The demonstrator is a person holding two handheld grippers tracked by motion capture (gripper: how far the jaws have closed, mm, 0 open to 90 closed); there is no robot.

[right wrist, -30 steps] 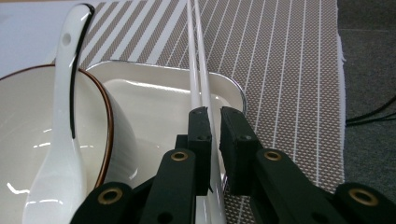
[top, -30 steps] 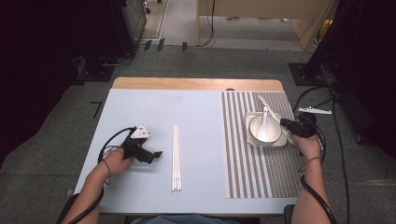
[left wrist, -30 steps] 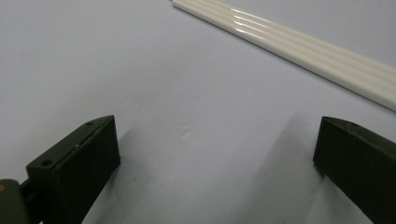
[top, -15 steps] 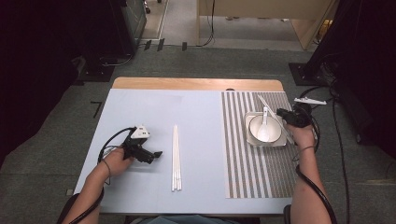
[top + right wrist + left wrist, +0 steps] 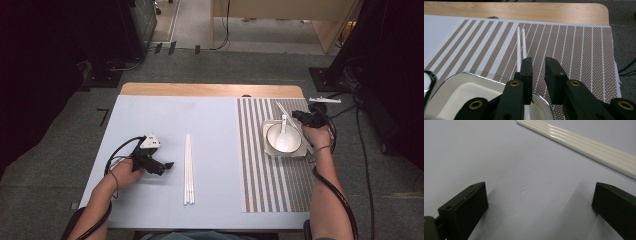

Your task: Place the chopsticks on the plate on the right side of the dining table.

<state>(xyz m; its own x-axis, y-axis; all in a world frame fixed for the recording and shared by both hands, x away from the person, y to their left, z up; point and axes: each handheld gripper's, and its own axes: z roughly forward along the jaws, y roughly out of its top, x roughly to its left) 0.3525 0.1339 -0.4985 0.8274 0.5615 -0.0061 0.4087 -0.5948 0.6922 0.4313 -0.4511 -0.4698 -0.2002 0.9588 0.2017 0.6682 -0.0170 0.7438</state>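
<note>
Left gripper (image 5: 169, 164): rested low on the blue mat (image 5: 210, 130), held in the person's left hand (image 5: 131, 172); in the left gripper view its jaws stood wide apart with only bare mat between them.
White chopsticks on the mat (image 5: 188, 169): a pair lying side by side and touching, just beside the left gripper's tips, untouched; in the left gripper view (image 5: 584, 146) they ran slantwise beyond the jaws.
Striped placemat (image 5: 260, 175): covered the right part of the table, its edge against the blue mat.
Tray (image 5: 267, 150): square, metal-rimmed, on the placemat, with a white bowl (image 5: 280, 142) in it and a white spoon (image 5: 283, 131) lying in the bowl.
Right gripper (image 5: 296, 116): hovered at the tray's far right corner, held in the right hand (image 5: 318, 134); in the right gripper view its jaws (image 5: 537, 72) stood slightly apart, nothing seen clamped between them.
Second chopstick pair (image 5: 521, 47): lay on the placemat slanting past the tray's rim; whether a jaw touched them could not be told.
Wooden table edge (image 5: 210, 90): bare, beyond both mats.
</note>
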